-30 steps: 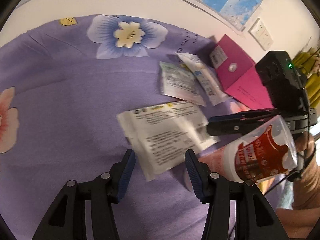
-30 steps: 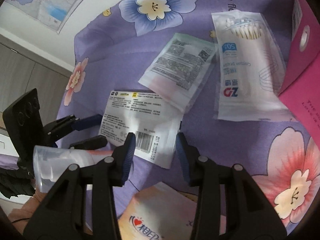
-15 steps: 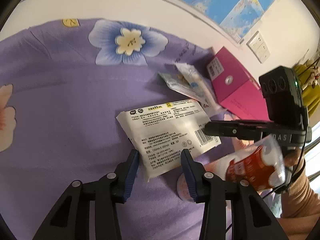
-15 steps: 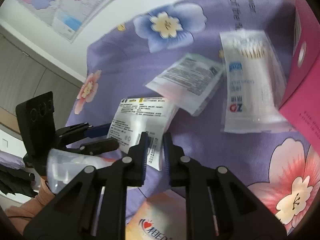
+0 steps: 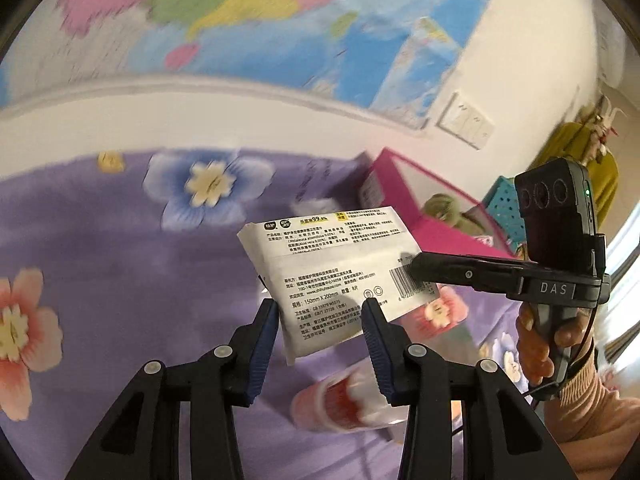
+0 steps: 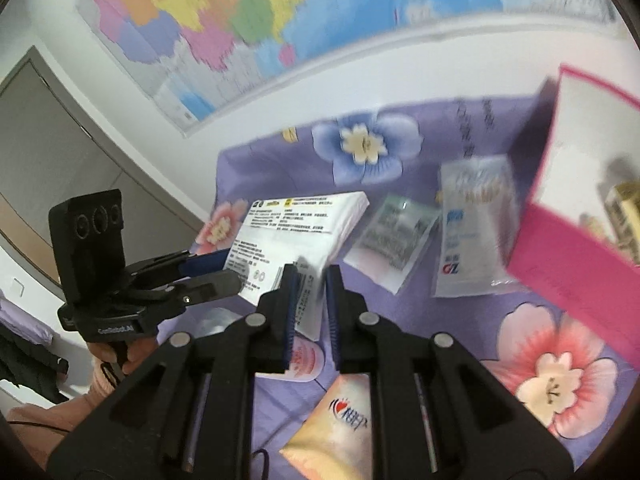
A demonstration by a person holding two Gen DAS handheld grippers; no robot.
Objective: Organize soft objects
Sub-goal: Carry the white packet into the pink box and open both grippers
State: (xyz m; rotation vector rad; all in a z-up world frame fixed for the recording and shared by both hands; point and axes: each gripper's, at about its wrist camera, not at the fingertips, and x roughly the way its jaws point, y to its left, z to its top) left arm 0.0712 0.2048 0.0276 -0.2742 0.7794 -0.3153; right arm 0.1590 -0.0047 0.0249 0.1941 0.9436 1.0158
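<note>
You are carrying the flat white wipes packet printed with black text and a barcode (image 5: 336,276) off the purple flowered cloth on the table (image 5: 100,264), held between both tools, so keep the two hands rising together and at the same spacing, or the soft packet will buckle or slip. The right gripper (image 6: 310,300) has its blue-padded fingers (image 6: 291,292) nearly together, pinching the packet's barcode edge. The left gripper (image 5: 320,320) has its fingers partly apart, clamping the opposite edge of the packet. Both tools are pointing downward at a slant toward the far edge of the table, with the open pink cardboard box (image 5: 432,216) ahead at the far right corner; I judge that is where it belongs, so clear the box wall before lowering.
</note>
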